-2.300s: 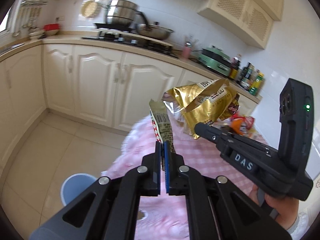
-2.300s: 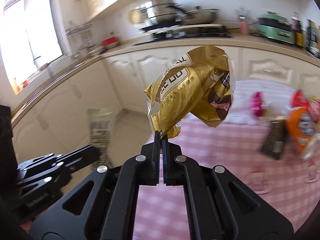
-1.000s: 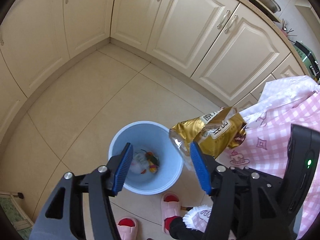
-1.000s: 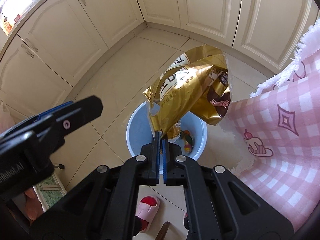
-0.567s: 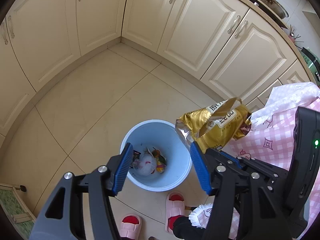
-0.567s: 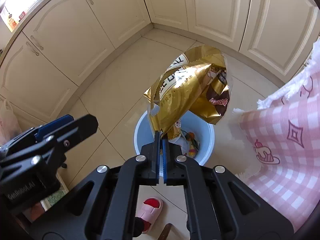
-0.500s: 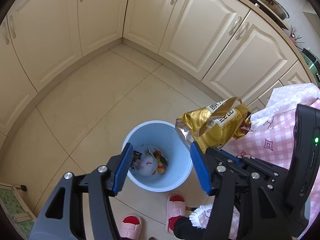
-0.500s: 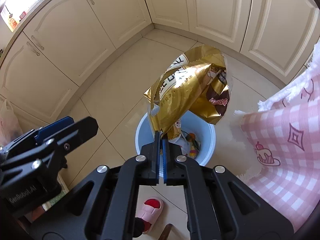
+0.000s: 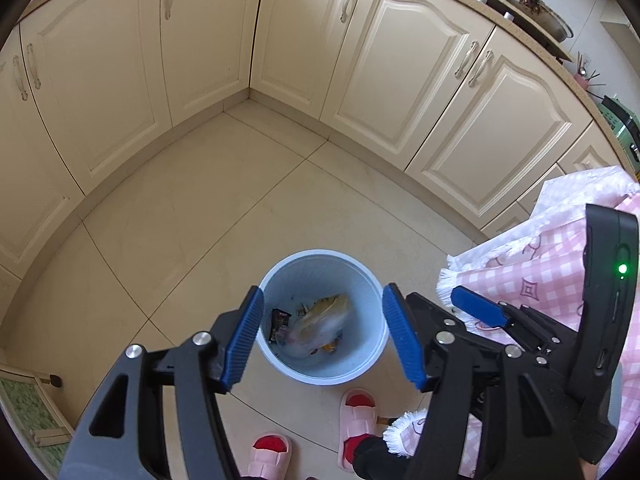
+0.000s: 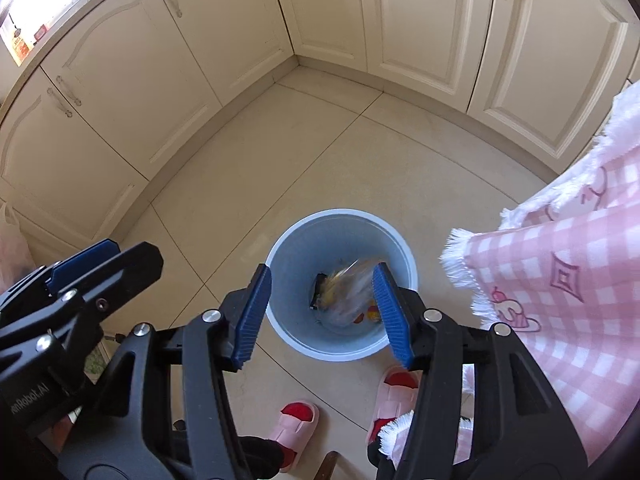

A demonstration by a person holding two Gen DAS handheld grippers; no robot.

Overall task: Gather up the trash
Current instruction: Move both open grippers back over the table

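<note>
Left gripper [image 9: 323, 338]: jaws wide, empty, over bin [image 9: 320, 376]
Right gripper [image 10: 323, 313]: jaws wide, empty
Gold bag [image 9: 320, 320]: blurred, inside bin

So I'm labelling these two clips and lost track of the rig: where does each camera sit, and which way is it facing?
Left wrist: rides the left gripper, looking down at the blue bin; own open blue pads, the right gripper and slippered feet show.
Right wrist: rides the right gripper, looking down at the bin; open pads, the left gripper at left, feet.
Shared: bin with gold bag inside, pink checked tablecloth, cabinets.
</note>
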